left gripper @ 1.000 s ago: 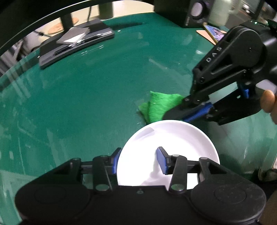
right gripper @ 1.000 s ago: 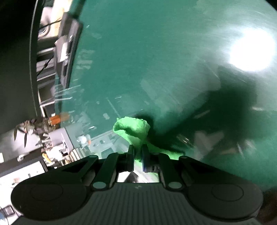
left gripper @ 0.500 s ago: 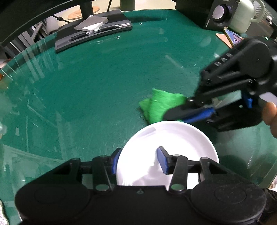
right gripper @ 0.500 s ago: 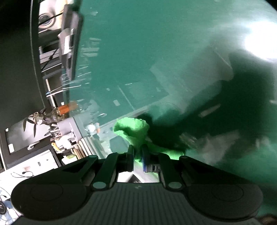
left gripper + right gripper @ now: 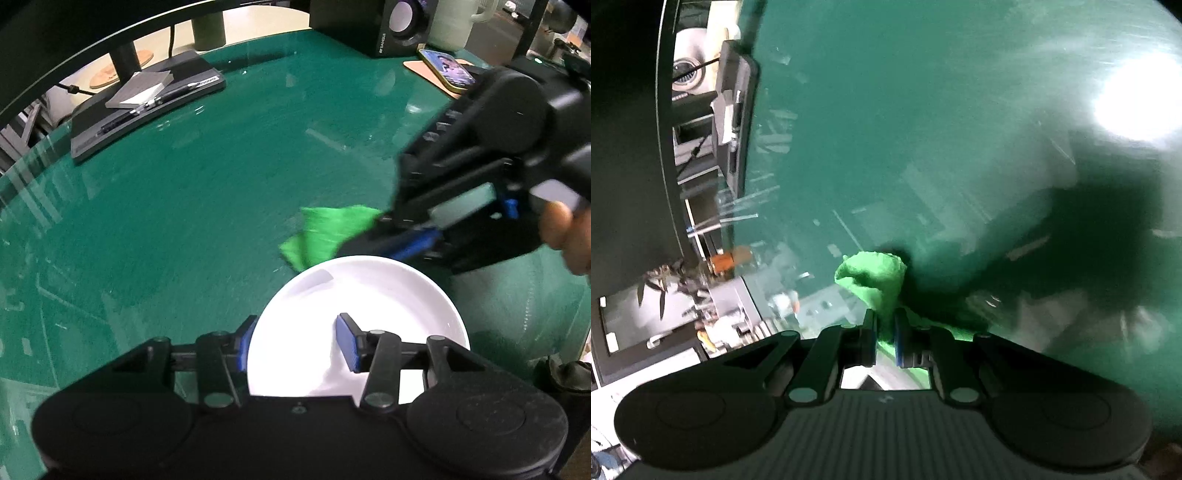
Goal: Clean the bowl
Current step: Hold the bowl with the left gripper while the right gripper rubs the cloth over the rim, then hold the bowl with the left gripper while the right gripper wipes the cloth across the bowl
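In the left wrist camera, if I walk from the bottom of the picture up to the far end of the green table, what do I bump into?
Left tool → white bowl → green cloth → bare green table → black speaker at the far edge.

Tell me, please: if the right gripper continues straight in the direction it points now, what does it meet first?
Probably the green tabletop. The right gripper is shut on the green cloth, which sticks out ahead of its fingers and would likely touch first. The white bowl lies beside that line, though depth is unclear.
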